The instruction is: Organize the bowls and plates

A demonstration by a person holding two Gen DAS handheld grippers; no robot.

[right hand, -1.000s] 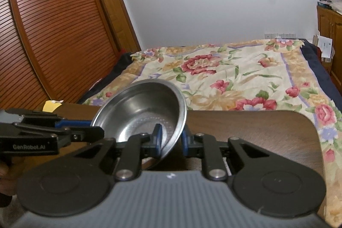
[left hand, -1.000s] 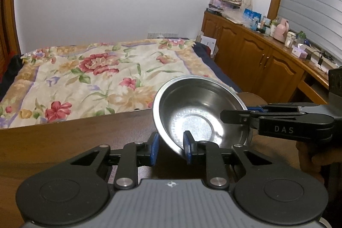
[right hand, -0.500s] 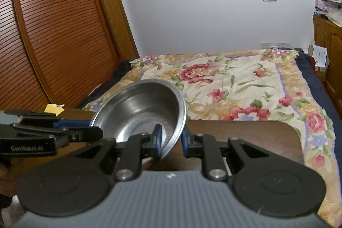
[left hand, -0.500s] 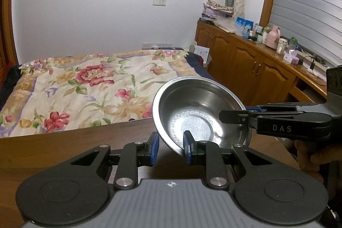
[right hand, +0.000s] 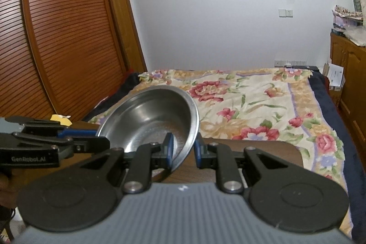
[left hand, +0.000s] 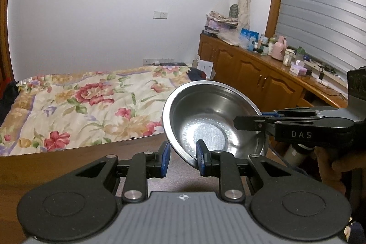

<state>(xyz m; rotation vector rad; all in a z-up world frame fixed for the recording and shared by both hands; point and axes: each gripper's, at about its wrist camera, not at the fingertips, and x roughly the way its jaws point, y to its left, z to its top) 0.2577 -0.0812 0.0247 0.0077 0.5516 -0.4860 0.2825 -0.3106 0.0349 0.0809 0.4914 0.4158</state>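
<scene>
Fingers (left hand: 202,160) of both grippers pinch opposite rims of one steel bowl (left hand: 212,122).

— Any lettering you can read?
— "DAS" in pale capitals on the right claw (left hand: 248,124), seen from the left wrist.
— And the left claw (right hand: 100,144)?
— "GenRobot.AI" along its side (faint, but legible). Nothing else is readable.

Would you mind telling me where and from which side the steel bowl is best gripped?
By its thin rim, one finger inside and one outside the wall. The steel bowl is wide, smooth and tilted, so only the rim fits between the fingers. The left gripper straddles the near left rim; the right gripper takes the opposite rim, coming from the bowl's right.
</scene>
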